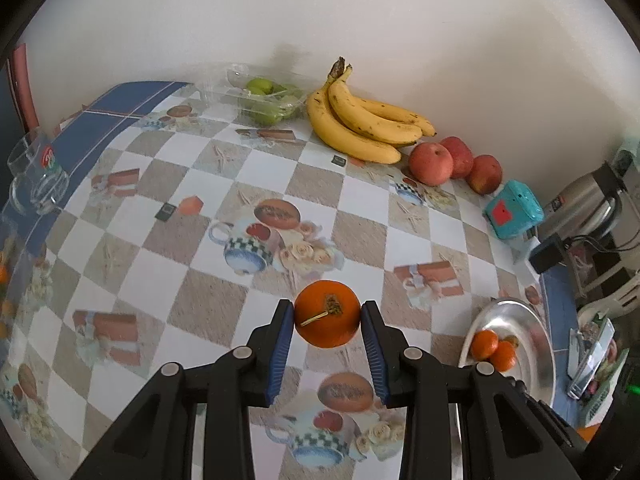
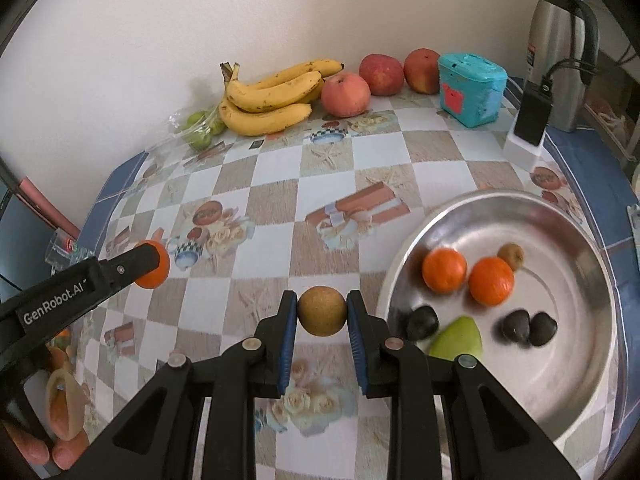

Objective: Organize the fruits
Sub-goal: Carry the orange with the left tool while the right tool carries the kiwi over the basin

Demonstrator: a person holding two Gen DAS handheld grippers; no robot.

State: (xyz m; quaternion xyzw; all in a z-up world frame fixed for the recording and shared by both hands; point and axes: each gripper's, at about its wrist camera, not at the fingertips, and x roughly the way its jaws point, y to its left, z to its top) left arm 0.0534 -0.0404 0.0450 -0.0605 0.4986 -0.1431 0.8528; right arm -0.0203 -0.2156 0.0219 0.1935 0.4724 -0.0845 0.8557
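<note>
Left gripper (image 1: pixel 327 316) clamps an orange (image 1: pixel 327 314), right gripper (image 2: pixel 322 312) a brown fruit (image 2: pixel 322 311), both lifted beside the bowl (image 2: pixel 592 256), likely bound for sorting.

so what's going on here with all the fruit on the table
A person holds a two-finger tool in each hand and is sorting fruit. The left tool grips a round orange tangerine, the right tool a small round brown fruit, both above the checked tablecloth. The round metal bowl already holds two tangerines, dark fruits and a green piece. Yellow bananas and red apples lie by the wall.
</note>
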